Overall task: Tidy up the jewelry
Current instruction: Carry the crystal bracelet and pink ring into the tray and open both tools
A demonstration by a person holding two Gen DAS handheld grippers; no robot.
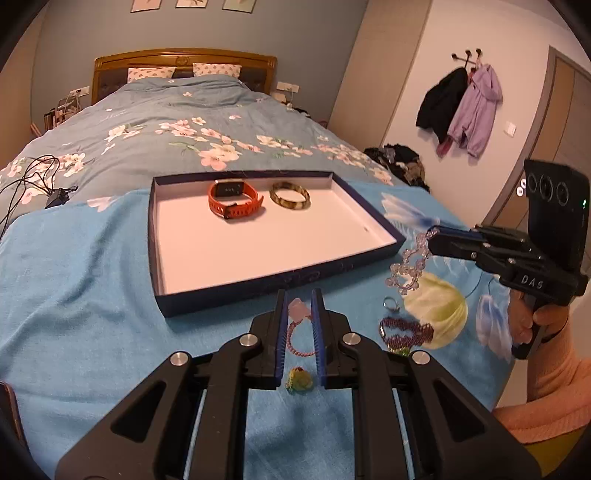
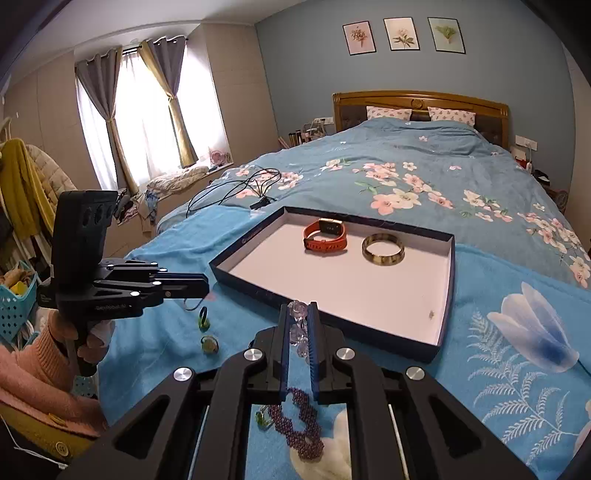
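While each tool grips jewelry, pink ring (image 1: pixel 300 309) sits between left tool (image 1: pixel 299 295)

A wide bed with a carved golden-brown wooden headboard (image 2: pixel 419 101) carried a blue floral quilt (image 1: pixel 177 122) and two spotted white pillows (image 1: pixel 150 74). Tangled black cables (image 1: pixel 31 177) lay on the quilt. Three framed botanical prints (image 2: pixel 402 34) hung on the blue wall. Grey and olive curtains (image 2: pixel 162 92) framed a bright window. A black coat (image 1: pixel 439 105) and a lilac hooded jacket (image 1: pixel 478 110) hung from wall hooks.
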